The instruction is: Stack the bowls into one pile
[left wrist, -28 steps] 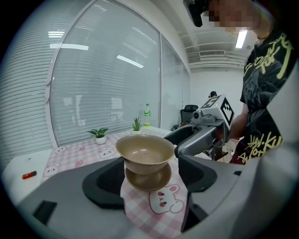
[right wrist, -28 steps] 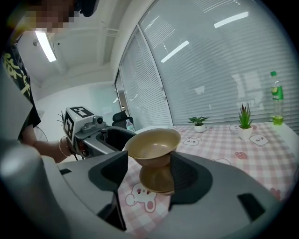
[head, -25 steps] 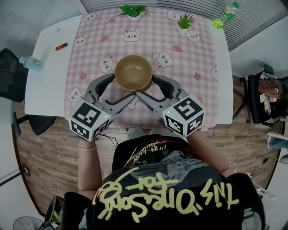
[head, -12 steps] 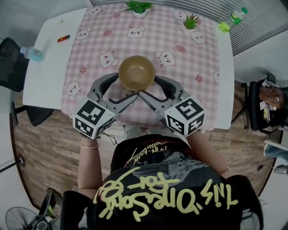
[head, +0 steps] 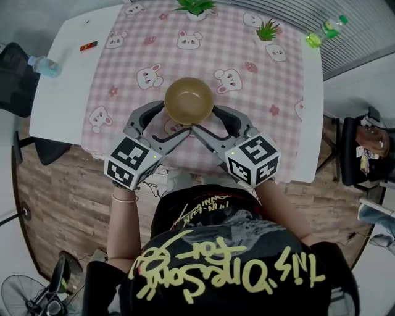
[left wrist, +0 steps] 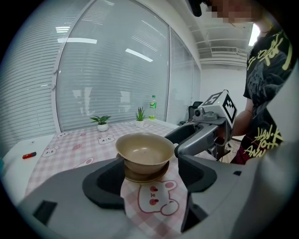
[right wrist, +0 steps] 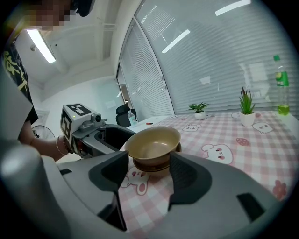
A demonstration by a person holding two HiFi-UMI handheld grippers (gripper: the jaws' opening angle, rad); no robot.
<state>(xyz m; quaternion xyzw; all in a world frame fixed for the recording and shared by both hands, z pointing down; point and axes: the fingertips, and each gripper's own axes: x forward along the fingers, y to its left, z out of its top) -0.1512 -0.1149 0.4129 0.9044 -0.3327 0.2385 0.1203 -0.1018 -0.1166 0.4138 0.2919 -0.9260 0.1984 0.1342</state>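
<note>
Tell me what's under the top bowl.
Under the top bowl sits a second bowl; only its rim shows. Its inside is covered, so I can't tell whether they touch or whether more bowls nest there.

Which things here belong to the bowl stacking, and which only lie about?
Job: top bowl, lower bowl, left tool, right tool.
Lying about: leafy plant, spiky plant, green bottle, clear bottle, small red object.

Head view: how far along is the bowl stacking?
Done: the tan round bowl sits nested in the brown bowl beneath; no loose bowl shows on the pink checked tablecloth. In hand: left gripper and right gripper flank them, jaws wide; grip unclear. Left: draw both grippers away.
</note>
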